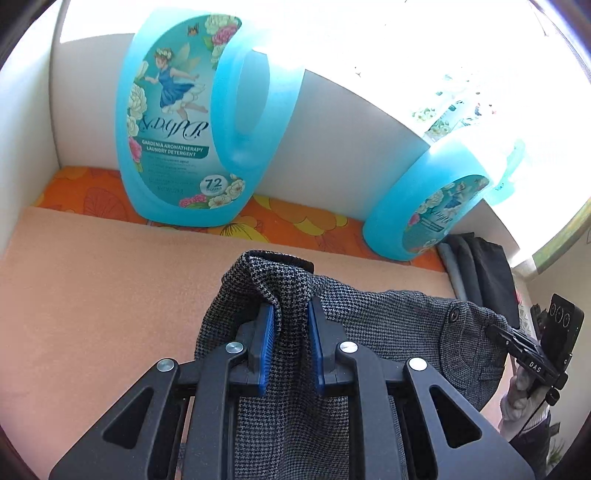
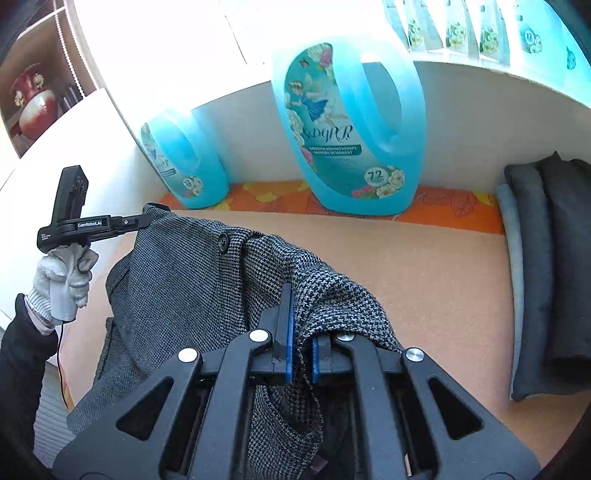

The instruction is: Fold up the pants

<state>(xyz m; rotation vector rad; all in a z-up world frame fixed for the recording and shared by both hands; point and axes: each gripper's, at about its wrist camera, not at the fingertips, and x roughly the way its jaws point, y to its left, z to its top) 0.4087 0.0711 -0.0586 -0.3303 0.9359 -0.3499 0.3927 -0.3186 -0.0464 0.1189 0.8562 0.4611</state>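
Grey houndstooth pants [image 1: 388, 325] hang lifted over a peach mat [image 1: 92, 295], stretched by the waistband between both grippers. My left gripper [image 1: 292, 304] is shut on a bunched fold of the waistband, its blue pads [image 1: 267, 325] pressing the cloth. In the right wrist view my right gripper [image 2: 300, 317] is shut on the other end of the pants [image 2: 177, 280], and cloth drapes over its right finger. A black button [image 2: 223, 242] shows near the waistband's middle. Each view also catches the opposite tool: the left gripper [image 2: 142, 221] in a gloved hand [image 2: 66, 280], and the right gripper [image 1: 495, 330].
Two blue detergent jugs [image 1: 173, 122] [image 1: 424, 206] stand on an orange floral cloth [image 1: 288, 218] against the white back wall. A stack of folded dark clothes [image 2: 546, 266] lies at the mat's right end. More jugs line a ledge [image 2: 480, 33] above.
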